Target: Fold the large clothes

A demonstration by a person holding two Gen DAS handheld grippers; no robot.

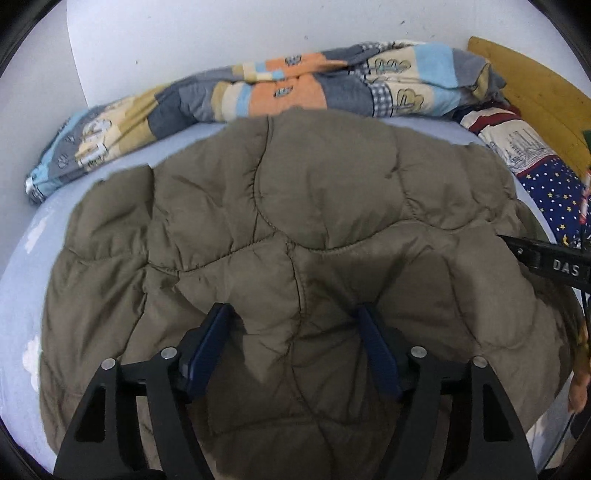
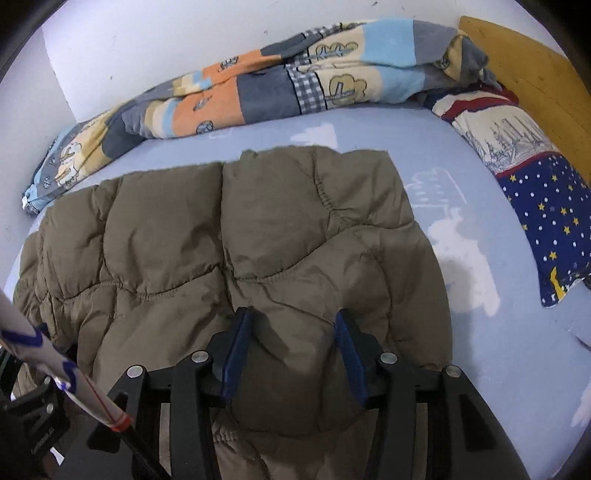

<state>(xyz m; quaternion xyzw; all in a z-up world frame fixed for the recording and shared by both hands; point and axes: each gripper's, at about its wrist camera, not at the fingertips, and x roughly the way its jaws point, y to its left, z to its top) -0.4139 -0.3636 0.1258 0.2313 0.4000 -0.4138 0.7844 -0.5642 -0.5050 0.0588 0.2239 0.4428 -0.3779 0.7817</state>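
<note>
Rightward, jacket [image 2: 236, 236] edge meets bare sheet [image 2: 491, 240] before pillow [image 2: 546, 206].

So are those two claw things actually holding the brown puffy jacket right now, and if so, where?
It cannot be told for sure. Both the left gripper and right gripper have quilted jacket fabric bulging up between their spread fingers, near its closest edge.

1. This is a bedroom in a home.
2. A bed [image 2: 369, 122] with a light blue sheet fills most of the view.
3. A bright patchwork blanket [image 2: 258, 88] lies bunched up along the white wall [image 2: 166, 33].
4. A pillow [image 2: 535, 192] with stars leans by the wooden headboard [image 2: 535, 74].
5. A puffy brown coat [image 1: 288, 221] lies on the bed.
</note>
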